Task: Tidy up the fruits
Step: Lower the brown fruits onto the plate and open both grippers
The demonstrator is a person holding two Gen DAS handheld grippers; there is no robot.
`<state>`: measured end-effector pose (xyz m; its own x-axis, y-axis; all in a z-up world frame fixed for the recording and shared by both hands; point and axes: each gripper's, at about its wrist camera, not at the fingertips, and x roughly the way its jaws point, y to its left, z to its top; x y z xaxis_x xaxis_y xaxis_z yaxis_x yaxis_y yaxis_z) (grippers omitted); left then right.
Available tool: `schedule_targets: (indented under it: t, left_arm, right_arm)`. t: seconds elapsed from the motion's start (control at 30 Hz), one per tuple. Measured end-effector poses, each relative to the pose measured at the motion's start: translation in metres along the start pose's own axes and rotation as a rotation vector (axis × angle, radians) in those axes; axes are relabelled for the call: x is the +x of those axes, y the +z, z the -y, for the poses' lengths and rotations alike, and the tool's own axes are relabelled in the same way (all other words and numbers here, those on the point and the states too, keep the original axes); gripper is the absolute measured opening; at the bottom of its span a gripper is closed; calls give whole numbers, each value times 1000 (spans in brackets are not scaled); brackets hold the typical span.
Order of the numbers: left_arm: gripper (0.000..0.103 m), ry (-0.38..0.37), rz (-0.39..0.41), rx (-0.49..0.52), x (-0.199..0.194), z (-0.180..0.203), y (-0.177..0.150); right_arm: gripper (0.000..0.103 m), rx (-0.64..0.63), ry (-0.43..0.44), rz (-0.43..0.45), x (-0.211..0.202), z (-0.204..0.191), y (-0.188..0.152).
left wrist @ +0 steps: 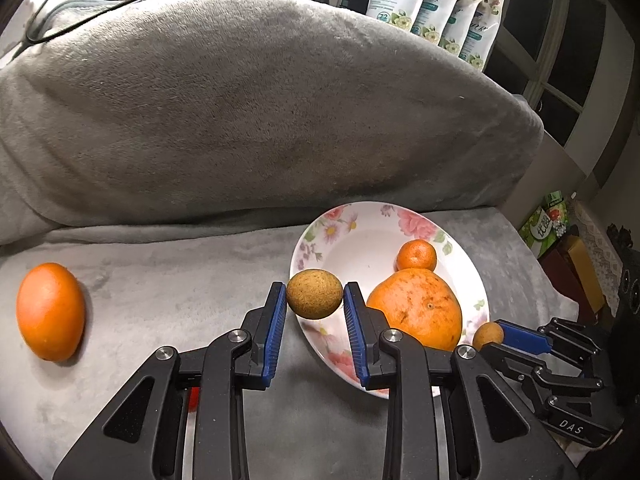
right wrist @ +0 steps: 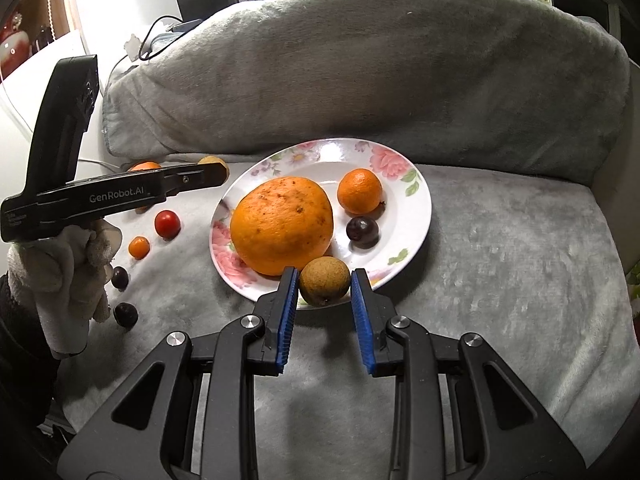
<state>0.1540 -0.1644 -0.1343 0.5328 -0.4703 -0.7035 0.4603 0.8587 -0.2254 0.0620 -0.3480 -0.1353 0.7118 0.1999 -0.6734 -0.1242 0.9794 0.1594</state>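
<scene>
- Grey plush fabric covers the seat (right wrist: 500, 240) where you work, and a big cushion (left wrist: 260, 100) under the same cloth rises behind it; floral pouches (left wrist: 436, 8) stand in a row on the ledge beyond.
- Your left gripper (left wrist: 315, 300) pinches a brown, rough-skinned round fruit (left wrist: 315, 295) between its blue pads, held at the near left rim of the flowered plate (left wrist: 360, 236). The fruit is slightly oval, its long axis running across from pad to pad.
- Your right gripper (right wrist: 325, 288) has a second brown fruit (right wrist: 325, 286) between its pads at the plate's near edge. The jaws are drawn in narrow, but a thin gap shows at the right pad, so you cannot tell whether it is truly clamped. Its small stem nub points down toward the camera.
- On the plate lie a large orange (right wrist: 282, 224), a small mandarin (right wrist: 360, 191) behind it and a dark plum-like fruit (right wrist: 362, 230) just beside the mandarin.
- Well to the left on the seat lies an oval orange fruit (left wrist: 50, 312), its long axis running toward and away from you.
- Loose fruits sit left of the plate: a red tomato (right wrist: 167, 223), a tiny orange one (right wrist: 139, 247) and two dark ones (right wrist: 120, 277).
- From the right wrist, your left gripper's body hides most of the fruit it holds and of the orange one behind it. Your gloved hand (right wrist: 60, 280) is cut off by the frame edge.
</scene>
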Motion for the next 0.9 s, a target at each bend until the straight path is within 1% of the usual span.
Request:
schedule_targets:
  t: [0.37,0.4,0.43,0.5,0.53,0.6,0.63,0.67,0.73,0.8,0.83,0.87,0.9]
  left_arm:
    - [28,-10,6,2,2,7,5]
    - [29,-10,5,2,3,8,6]
    - [38,-10,7,4,3,8,6]
    - [47,-10,14,4,2,9,7]
    - [47,-12,16,5,1,9,7]
    - [47,-14,19,8,0,10,8]
    - [47,-13,20,10,-1,10,8]
    - [48,-12,21,11,-2,11,8]
    - [58,-9,26,10,-3,10,9]
    - [63,-7,30,10,-4,10,8]
    - [69,-4,33,9,-5,10,9]
    - [71,1,36,11,-6,11,9]
    - [73,4,39,13,-7,11,8]
  right_arm:
    - [28,-17,2,-2,2,-3,1]
    - [28,-17,1,0,1,-3,1]
    - [28,-17,-1,1,1,-4,1]
    - [28,-17,-2,3,1,-4,2]
    - [29,-16,-2,4,1,-4,2]
    - [43,-15,-5,9,0,-4,2]
    - [54,-16,-9,15,-1,-5,2]
    - [59,-17,-11,22,-2,-5,2]
    - [61,-20,-13,28,-3,-5,2]
    - [67,-22,-11,32,-5,-6,3]
    - [74,-24,-11,35,-5,-7,3]
    - [83,-24,-12,38,-6,-6,2]
    - [86,-25,-13,42,-7,-7,2]
